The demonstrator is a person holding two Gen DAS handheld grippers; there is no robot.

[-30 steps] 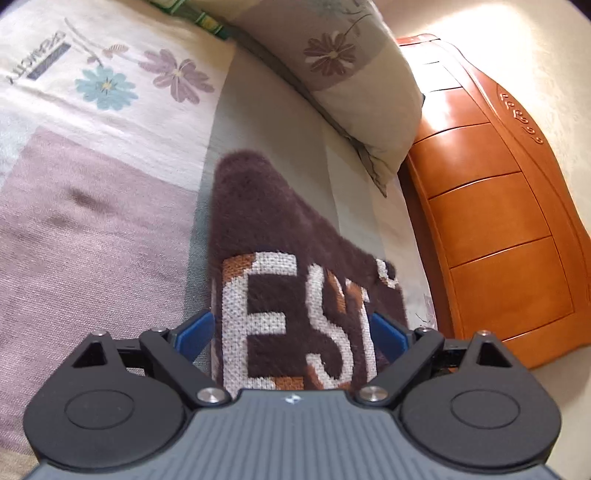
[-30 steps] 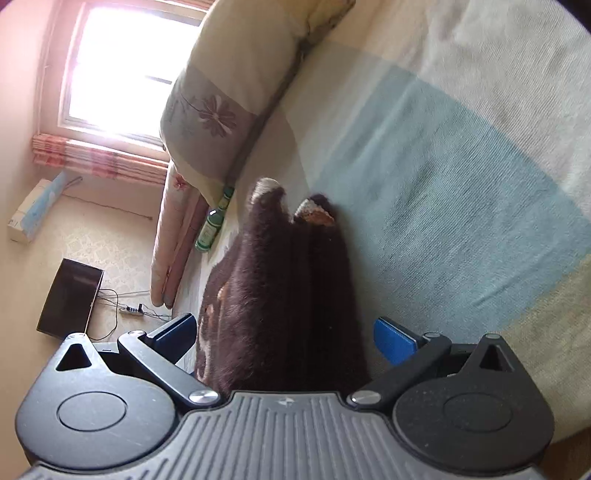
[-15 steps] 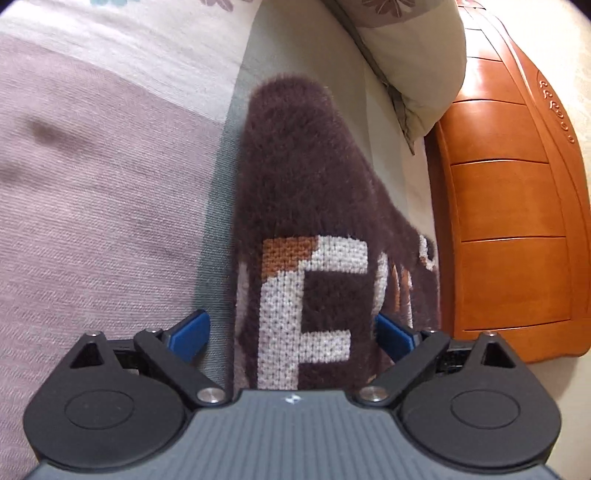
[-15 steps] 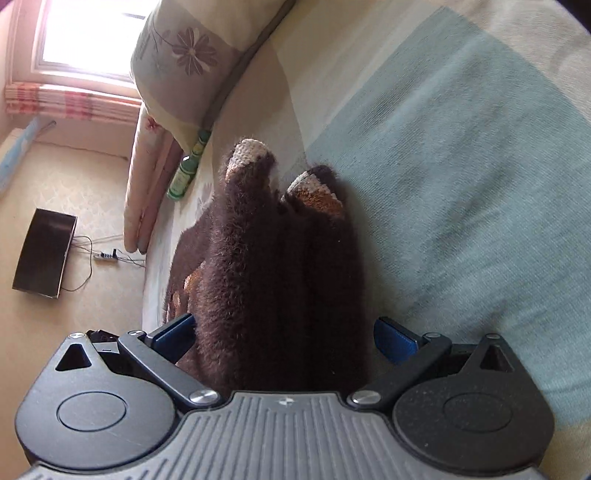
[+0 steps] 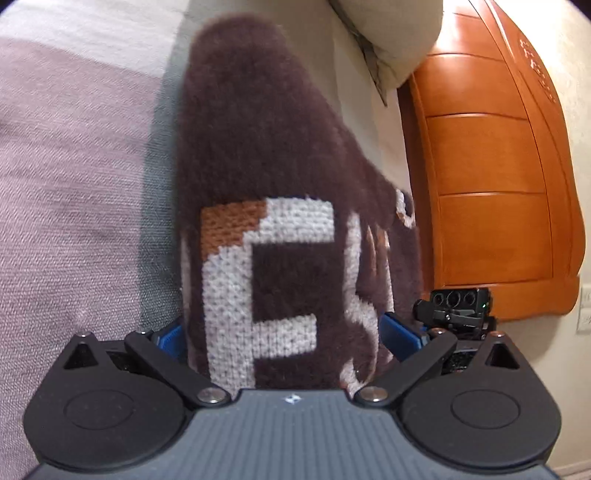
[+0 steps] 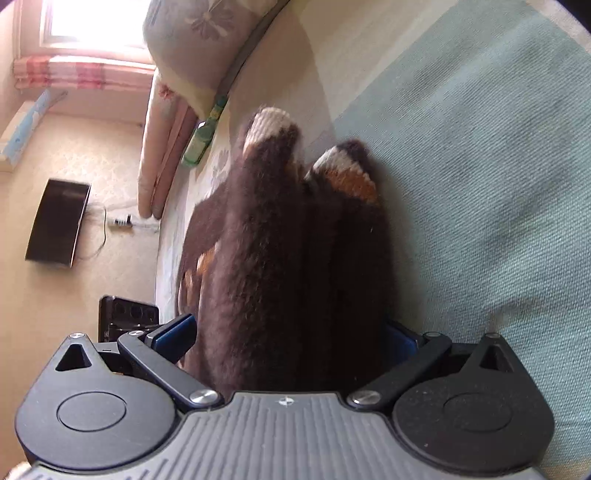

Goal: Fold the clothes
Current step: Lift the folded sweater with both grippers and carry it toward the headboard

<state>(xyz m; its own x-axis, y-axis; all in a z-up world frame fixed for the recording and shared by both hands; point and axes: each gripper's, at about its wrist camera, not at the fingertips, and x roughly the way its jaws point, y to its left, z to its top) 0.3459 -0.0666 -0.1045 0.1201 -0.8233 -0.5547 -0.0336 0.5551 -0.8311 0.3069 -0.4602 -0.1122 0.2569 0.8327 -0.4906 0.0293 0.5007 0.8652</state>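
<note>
Right now a fuzzy brown sweater (image 5: 266, 155) lies on the bed (image 5: 74, 177), and both grippers sit at its near edge with the knit running away from them toward the pillow (image 5: 391, 33). Seen from the left wrist, the left gripper (image 5: 282, 332) has the sweater between its blue fingers (image 5: 397, 330), which stand to either side of the cloth; its jaws are opening and stand wide, and the pads do not appear to press on the fabric. Big white knitted letters with an orange corner face the camera, and the brown pile beyond them narrows to a rounded end near the pillow. An orange wooden headboard (image 5: 491, 177) stands to the right, and part of the other black gripper shows just beside the sweater's right edge. Seen from the right wrist, the right gripper (image 6: 291, 332) likewise straddles the sweater (image 6: 295, 258), whose two sleeves point away, ending in cream and orange cuffs (image 6: 269, 123). Its left blue finger (image 6: 173, 332) stands clear of the cloth with a gap showing, while the right finger is mostly hidden behind the pile, so the jaws look spread and not clamped. A green bottle (image 6: 201, 144) lies at the edge of the bed beneath a flowered pillow (image 6: 199, 48), and a dark flat box (image 6: 59, 221) rests on the floor.
</note>
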